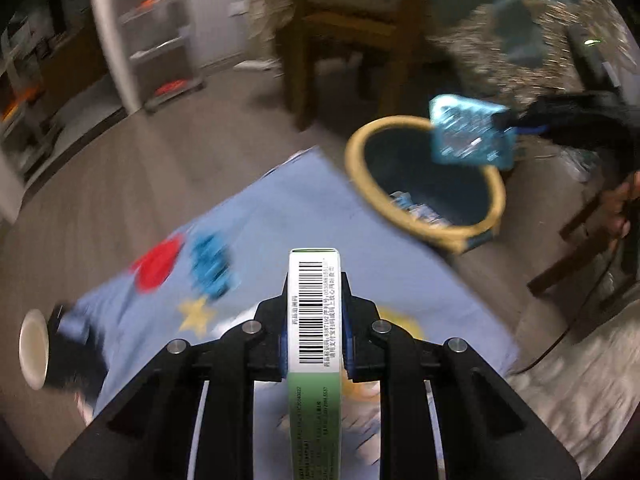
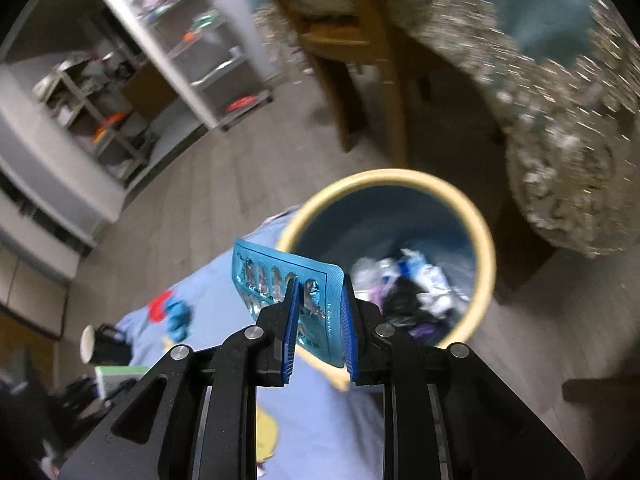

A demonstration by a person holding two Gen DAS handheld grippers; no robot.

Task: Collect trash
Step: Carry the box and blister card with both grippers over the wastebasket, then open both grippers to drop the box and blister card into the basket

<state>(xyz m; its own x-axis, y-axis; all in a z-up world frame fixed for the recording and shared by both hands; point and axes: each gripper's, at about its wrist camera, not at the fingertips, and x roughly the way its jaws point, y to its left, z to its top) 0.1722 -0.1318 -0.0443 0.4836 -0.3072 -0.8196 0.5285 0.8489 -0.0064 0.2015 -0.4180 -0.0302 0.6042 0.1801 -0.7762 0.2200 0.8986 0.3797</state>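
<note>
My left gripper is shut on a narrow green-and-white carton with a barcode, held above a light-blue play mat. Ahead to the right stands a dark bin with a yellow rim. My right gripper is shut on a blue blister pack, which sticks out to the left by the near rim of the bin. Several wrappers lie inside. In the left wrist view the blister pack hangs over the bin's right rim, held by the right gripper.
A black mug with a white inside lies on its side at the mat's left edge. A wooden chair stands behind the bin. A grey shelf unit is at the back left. A sparkly cloth hangs at the right.
</note>
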